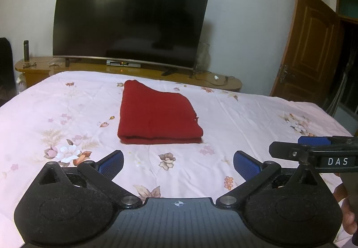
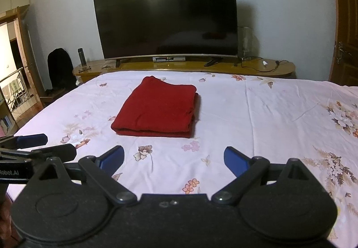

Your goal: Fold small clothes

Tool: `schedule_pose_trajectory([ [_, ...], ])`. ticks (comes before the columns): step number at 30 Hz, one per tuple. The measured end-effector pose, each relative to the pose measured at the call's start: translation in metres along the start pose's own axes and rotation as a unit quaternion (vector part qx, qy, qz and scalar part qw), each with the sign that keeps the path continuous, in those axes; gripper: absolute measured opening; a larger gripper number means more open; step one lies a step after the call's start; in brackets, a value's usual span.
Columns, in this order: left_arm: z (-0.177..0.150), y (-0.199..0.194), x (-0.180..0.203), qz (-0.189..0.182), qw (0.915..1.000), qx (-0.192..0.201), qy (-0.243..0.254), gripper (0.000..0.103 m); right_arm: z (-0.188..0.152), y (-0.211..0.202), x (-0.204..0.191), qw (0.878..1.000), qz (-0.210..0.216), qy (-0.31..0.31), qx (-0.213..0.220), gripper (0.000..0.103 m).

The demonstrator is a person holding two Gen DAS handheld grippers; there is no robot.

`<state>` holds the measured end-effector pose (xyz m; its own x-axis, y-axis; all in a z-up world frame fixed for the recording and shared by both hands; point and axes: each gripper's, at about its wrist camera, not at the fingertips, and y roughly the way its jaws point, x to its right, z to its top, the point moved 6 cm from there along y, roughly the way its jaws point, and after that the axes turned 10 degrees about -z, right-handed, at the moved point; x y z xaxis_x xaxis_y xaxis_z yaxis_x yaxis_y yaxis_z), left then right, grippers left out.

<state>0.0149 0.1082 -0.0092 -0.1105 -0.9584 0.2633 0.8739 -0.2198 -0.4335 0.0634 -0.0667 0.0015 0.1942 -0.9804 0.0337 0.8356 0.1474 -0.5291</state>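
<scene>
Folded red garment point(image 2: 156, 109) lies beyond the spread right claw point(image 2: 174, 158).

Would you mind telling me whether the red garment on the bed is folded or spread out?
Folded: the red garment lies as a compact rectangle with stacked layers along its near edge.

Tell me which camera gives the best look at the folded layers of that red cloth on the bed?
The right wrist view: the folded red cloth shows its stacked layers along both the near edge and the right side. The left wrist view shows the same cloth from the front, with only the near fold visible and a slanted back edge.
</scene>
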Motion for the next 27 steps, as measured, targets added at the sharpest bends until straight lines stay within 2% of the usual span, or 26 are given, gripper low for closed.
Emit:
schedule_pose_trajectory([
  [27,0.0001,-0.0005,0.0052,-0.006,0.9999,0.006,0.01,0.103,-0.0017,-0.0001,0.001,1.0,0.002,-0.009,-0.001,0.096],
])
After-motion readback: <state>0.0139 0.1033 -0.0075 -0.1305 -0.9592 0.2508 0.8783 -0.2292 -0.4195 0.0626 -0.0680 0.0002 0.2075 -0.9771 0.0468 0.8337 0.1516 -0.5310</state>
